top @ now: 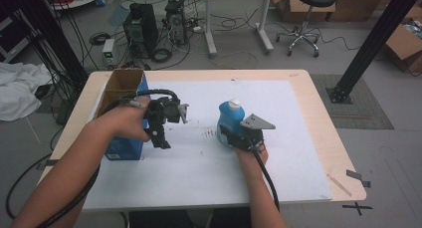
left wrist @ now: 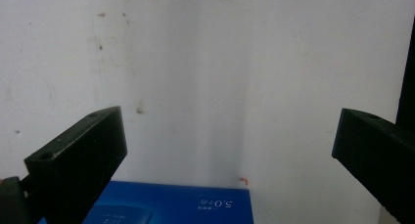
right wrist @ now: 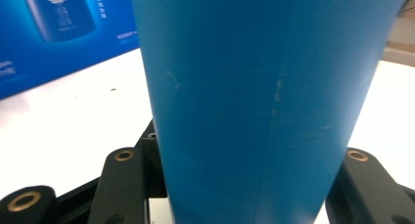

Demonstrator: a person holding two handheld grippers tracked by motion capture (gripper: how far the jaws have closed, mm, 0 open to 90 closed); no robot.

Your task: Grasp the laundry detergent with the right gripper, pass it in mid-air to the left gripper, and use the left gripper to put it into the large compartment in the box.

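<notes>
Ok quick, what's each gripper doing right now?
Left gripper: open, holding nothing, above the blue box.
Right gripper: shut on the blue bottle.

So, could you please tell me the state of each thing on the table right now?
Blue bottle: upright, white cap on, clamped low on its body.
Blue box: upright, top flaps open.
Right gripper: shut on the bottle.
Left gripper: jaws wide open, holding nothing, beside the box.
</notes>
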